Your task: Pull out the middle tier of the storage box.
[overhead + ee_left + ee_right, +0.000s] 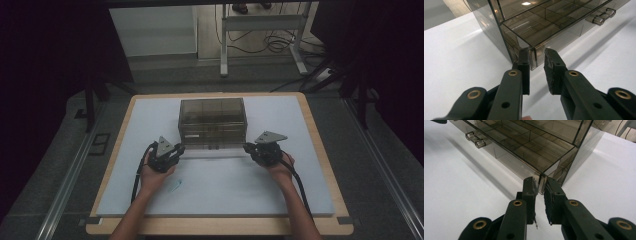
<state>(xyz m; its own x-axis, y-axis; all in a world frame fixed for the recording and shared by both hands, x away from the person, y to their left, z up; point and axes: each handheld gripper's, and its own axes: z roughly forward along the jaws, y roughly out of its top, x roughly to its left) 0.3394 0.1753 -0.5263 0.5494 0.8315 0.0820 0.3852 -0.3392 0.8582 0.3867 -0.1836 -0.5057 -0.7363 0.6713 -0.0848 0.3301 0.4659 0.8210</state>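
On the white mat point(215, 185), far middle, stands a smoky plastic drawer box point(212, 120). At its near left corner the left gripper point(536, 60) straddles the drawer's front edge, jaws parted. The right gripper point(539, 187) pinches the right corner. The box seems light, stiff, slippery and brittle; the small handles point(604, 16) look safer.

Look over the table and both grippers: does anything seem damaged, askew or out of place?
Two things. The right gripper's left pad looks worn: it is peeling, with a thin strand hanging off its lower end. A small pale blue scrap lies loose on the white mat by the left hand. The smoky drawer box sits square.
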